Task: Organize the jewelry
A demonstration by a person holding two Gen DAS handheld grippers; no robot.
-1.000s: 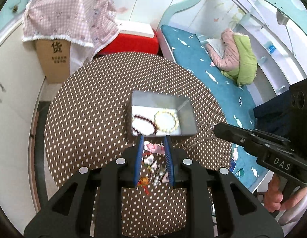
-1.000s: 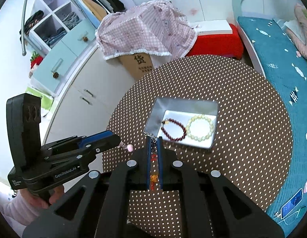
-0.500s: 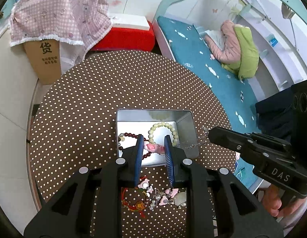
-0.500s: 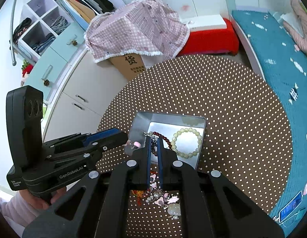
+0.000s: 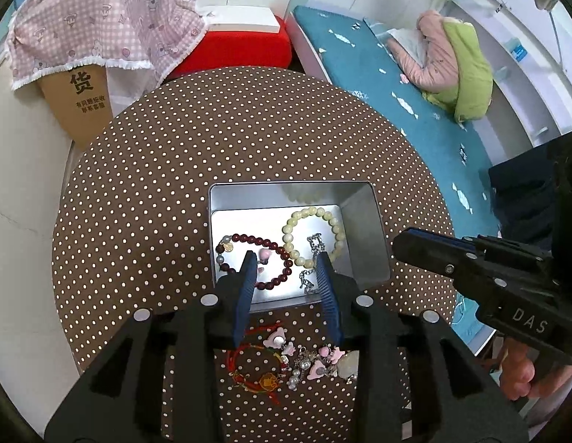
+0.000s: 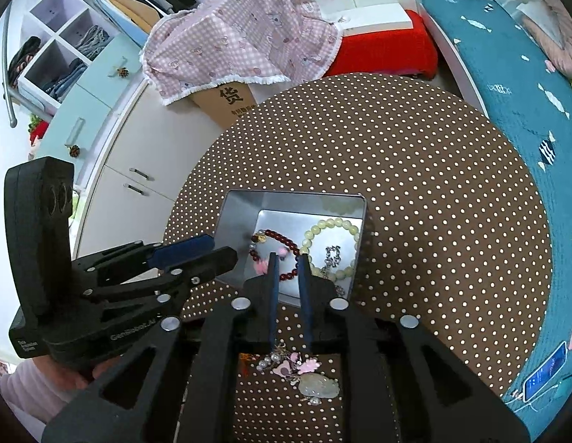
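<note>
An open metal tin (image 5: 374, 243) sits mid-table on the brown dotted cloth. In it lie a dark red bead bracelet (image 5: 249, 238), a pale green bead bracelet (image 5: 308, 214), a silver chain (image 5: 312, 247) and a pink charm (image 5: 264, 254). My left gripper (image 5: 286, 258) hovers over the tin's near side. Its jaws are opening, and the charm lies loose below them. My right gripper (image 6: 288, 258) also hangs over the tin with its jaws opening and nothing pressed between them. The chain (image 6: 332, 254) rests just to its right. A pile of loose jewelry (image 5: 297, 363) lies on the cloth before the tin.
The right gripper (image 5: 402, 241) reaches in from the right, close to the tin's corner. A cardboard box under a pink checked cloth (image 5: 86, 85), a red stool (image 5: 241, 48) and a teal bed (image 5: 378, 74) ring the table. A phone (image 6: 544, 373) lies off the table's right edge.
Both grippers came forward and down over the tin. The pink charm and silver chain they held between them now lie inside it, and both pairs of jaws have widened.
</note>
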